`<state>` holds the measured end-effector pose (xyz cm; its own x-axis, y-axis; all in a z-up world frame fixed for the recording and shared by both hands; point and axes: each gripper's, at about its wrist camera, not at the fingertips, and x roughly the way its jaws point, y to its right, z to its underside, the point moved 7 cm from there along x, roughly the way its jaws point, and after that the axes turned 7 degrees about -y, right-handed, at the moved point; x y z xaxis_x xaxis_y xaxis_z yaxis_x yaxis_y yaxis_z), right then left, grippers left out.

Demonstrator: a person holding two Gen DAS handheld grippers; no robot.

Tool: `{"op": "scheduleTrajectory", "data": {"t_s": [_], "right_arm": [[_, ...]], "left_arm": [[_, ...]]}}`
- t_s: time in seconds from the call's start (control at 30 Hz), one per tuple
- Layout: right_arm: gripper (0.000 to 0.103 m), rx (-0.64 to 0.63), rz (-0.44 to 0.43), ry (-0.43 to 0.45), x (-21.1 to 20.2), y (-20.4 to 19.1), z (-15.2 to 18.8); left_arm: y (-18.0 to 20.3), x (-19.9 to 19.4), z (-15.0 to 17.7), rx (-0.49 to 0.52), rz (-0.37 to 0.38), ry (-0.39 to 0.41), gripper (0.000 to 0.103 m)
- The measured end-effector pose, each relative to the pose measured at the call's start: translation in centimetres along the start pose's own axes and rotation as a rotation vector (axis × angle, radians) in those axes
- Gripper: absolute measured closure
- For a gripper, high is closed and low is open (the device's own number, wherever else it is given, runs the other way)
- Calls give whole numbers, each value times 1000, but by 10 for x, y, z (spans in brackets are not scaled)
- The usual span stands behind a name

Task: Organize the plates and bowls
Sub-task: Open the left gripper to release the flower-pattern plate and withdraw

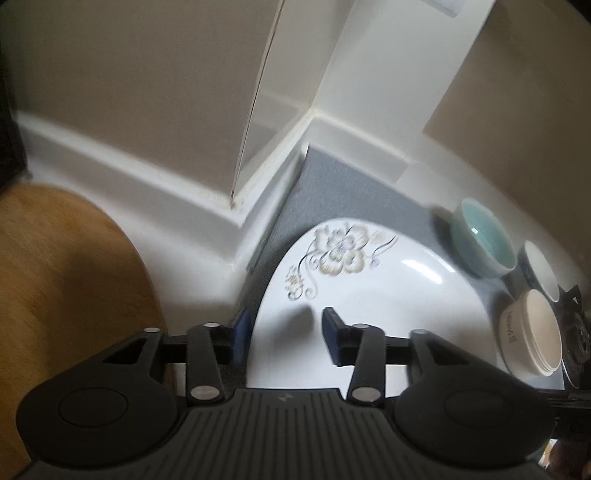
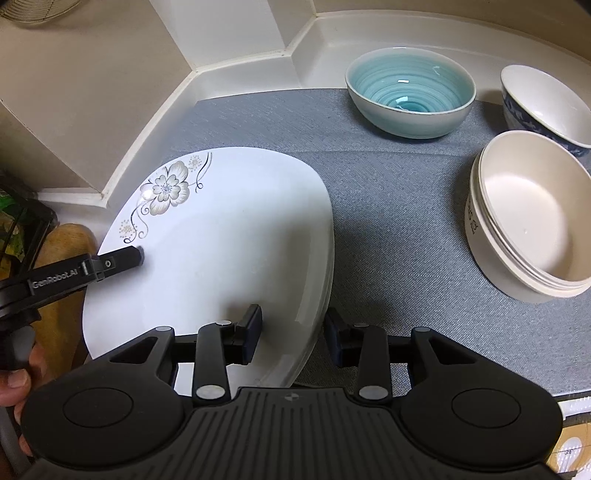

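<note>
Black hand-held gripper (image 2: pixel 291 334) with ribbed body, silver rivets, seemingly navy pads.

The work surface is a white countertop (image 2: pixel 424 33) with a raised, rounded white upstand (image 1: pixel 122 162) along its far edge, following the angles of the wall. A grey woven fabric mat (image 2: pixel 388 206) covers most of the counter. Behind it stand beige walls (image 1: pixel 140 74), broken by a white projecting column (image 1: pixel 369 74) with a stepped base. A yellowish joint line runs where upstand meets wall. To the near left lies a light brown wooden board (image 1: pixel 66 266). Lighting is soft and diffuse, with moderate shadows on the mat.
</note>
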<state>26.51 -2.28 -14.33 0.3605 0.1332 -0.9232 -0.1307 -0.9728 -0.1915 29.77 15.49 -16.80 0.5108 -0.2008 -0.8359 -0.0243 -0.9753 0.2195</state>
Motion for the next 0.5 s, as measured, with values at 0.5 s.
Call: {"op": "scheduleTrajectory", "data": {"t_s": [0.5], "right_arm": [[61,-69,46,162,-66,31,28]], "left_arm": [[84,-63,46,166,32,173,29]]}}
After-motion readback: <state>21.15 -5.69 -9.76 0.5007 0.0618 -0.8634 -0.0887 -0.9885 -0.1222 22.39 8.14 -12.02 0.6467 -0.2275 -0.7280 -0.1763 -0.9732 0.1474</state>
